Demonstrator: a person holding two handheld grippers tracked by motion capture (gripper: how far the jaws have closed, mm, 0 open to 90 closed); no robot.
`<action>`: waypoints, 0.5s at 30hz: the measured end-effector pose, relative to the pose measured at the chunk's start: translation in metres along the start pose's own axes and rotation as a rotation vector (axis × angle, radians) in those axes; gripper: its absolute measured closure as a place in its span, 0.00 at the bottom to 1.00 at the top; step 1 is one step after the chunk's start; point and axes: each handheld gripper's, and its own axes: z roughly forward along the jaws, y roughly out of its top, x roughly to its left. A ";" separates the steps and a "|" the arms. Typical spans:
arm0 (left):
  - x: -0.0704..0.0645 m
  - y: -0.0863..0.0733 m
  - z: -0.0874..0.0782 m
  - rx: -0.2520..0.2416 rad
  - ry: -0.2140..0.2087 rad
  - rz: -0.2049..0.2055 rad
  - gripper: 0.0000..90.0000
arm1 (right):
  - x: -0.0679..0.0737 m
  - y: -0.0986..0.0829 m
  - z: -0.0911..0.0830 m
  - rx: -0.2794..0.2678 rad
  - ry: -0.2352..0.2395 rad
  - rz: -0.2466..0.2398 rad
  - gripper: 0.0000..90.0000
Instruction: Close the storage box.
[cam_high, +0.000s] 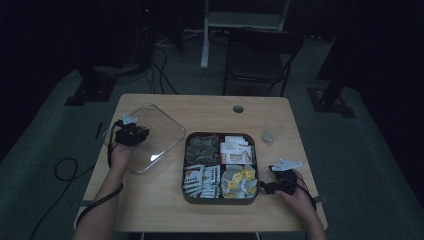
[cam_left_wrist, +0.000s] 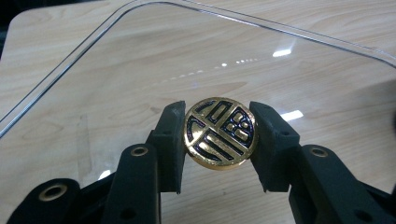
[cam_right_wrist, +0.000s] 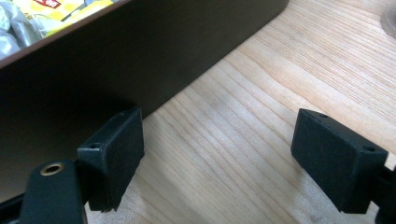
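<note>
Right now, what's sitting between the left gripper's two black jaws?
A round gold knob with a black pattern, the handle of the clear plastic lid. The left gripper clamps it on both sides, as the left gripper view shows.

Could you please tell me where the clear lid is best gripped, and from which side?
Grip the clear lid by its round gold knob, from above with one jaw on each side. The sheet is flat and thin; the knob stands proud at its middle, and the left hand-held gripper is shut on it this way.

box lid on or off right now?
Off. The clear lid lies flat on the table left of the open box; the left hand-held gripper clamps its gold knob.
</note>
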 end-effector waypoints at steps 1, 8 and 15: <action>-0.001 0.002 -0.002 -0.001 -0.004 0.002 0.66 | 0.000 0.000 0.000 0.000 0.000 0.000 0.19; -0.011 0.012 -0.013 -0.020 -0.037 0.041 0.66 | 0.000 0.000 0.000 0.000 0.000 0.000 0.19; -0.033 0.020 -0.017 -0.023 -0.108 0.107 0.66 | 0.000 0.000 0.000 0.000 0.000 0.000 0.19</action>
